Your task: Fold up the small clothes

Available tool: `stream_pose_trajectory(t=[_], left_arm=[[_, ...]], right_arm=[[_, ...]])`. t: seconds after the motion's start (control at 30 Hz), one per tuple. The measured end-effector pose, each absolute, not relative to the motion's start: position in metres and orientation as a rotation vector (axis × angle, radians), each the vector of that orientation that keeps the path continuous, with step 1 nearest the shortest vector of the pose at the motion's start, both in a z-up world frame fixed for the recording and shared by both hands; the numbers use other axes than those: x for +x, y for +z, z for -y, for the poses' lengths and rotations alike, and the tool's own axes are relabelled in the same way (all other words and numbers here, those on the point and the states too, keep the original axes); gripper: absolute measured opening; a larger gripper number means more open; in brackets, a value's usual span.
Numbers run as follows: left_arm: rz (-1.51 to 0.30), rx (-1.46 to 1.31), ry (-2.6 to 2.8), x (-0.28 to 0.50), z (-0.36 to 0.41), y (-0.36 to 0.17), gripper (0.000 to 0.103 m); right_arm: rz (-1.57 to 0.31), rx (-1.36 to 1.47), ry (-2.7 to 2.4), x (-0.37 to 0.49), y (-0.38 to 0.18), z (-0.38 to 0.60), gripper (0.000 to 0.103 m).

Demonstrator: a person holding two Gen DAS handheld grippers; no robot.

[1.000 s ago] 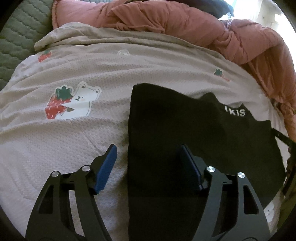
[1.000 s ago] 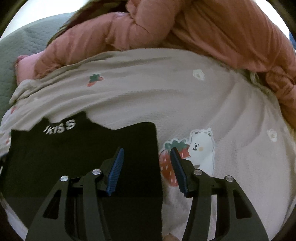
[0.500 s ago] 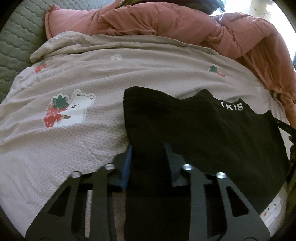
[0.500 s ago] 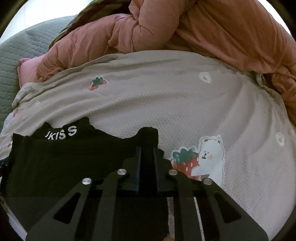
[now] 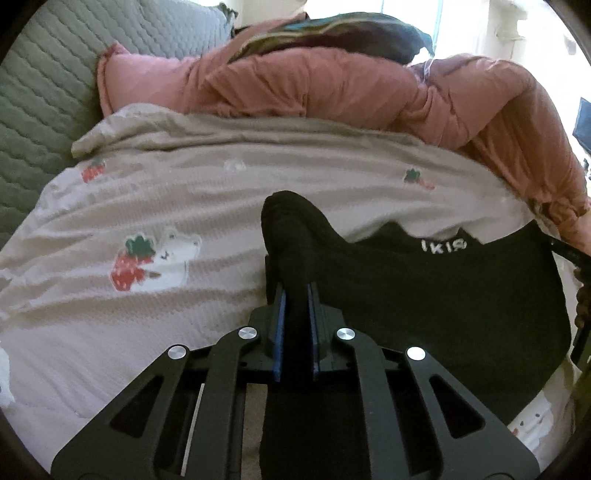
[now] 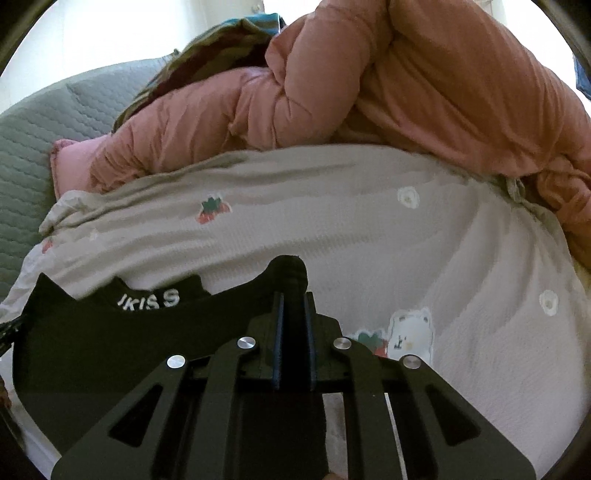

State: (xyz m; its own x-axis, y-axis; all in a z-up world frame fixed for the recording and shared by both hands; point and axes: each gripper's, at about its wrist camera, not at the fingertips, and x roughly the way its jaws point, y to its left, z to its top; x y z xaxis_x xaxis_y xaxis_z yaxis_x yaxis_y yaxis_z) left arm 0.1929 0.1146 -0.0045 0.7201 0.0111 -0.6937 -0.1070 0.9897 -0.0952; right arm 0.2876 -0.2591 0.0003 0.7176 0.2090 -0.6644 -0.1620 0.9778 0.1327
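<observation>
A small black garment (image 5: 424,295) with white lettering at its neck lies on a beige bedspread (image 5: 184,192) printed with bears and strawberries. My left gripper (image 5: 294,291) is shut on the garment's left edge and lifts that corner into a peak. My right gripper (image 6: 293,299) is shut on the right edge of the same garment (image 6: 129,343), also raised off the bedspread (image 6: 332,221). The cloth between both hands sags, with the lettering facing up.
A bunched pink quilt (image 5: 332,85) lies along the far side and right of the bed, and shows in the right wrist view (image 6: 406,92). A grey-green quilted cover (image 5: 40,92) is at the left. A dark striped cloth (image 5: 332,33) lies on the quilt.
Both grippers went from open beside the flat garment to shut on its side edges. They have lifted the edges up, and the garment has risen off the bedspread.
</observation>
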Motion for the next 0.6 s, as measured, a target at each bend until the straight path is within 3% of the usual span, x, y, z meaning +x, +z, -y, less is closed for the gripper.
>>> stream_pose_trajectory(t=[0.43, 0.57, 0.6], left_arm=[[-0.879, -0.167, 0.122, 0.209, -0.135, -0.045, 0.004], [-0.892, -0.181, 0.129, 0.208, -0.139, -0.050, 0.008], [-0.889, -0.180, 0.136, 0.207, -0.139, -0.049, 0.011]], right_arm=[[-0.889, 0.054, 0.098, 0.310, -0.049, 0.258, 0.011], [-0.889, 0.011, 0.071, 0.306, -0.049, 0.253, 0.017], [-0.889, 0.002, 0.063, 0.305, -0.048, 0.252, 0.022]])
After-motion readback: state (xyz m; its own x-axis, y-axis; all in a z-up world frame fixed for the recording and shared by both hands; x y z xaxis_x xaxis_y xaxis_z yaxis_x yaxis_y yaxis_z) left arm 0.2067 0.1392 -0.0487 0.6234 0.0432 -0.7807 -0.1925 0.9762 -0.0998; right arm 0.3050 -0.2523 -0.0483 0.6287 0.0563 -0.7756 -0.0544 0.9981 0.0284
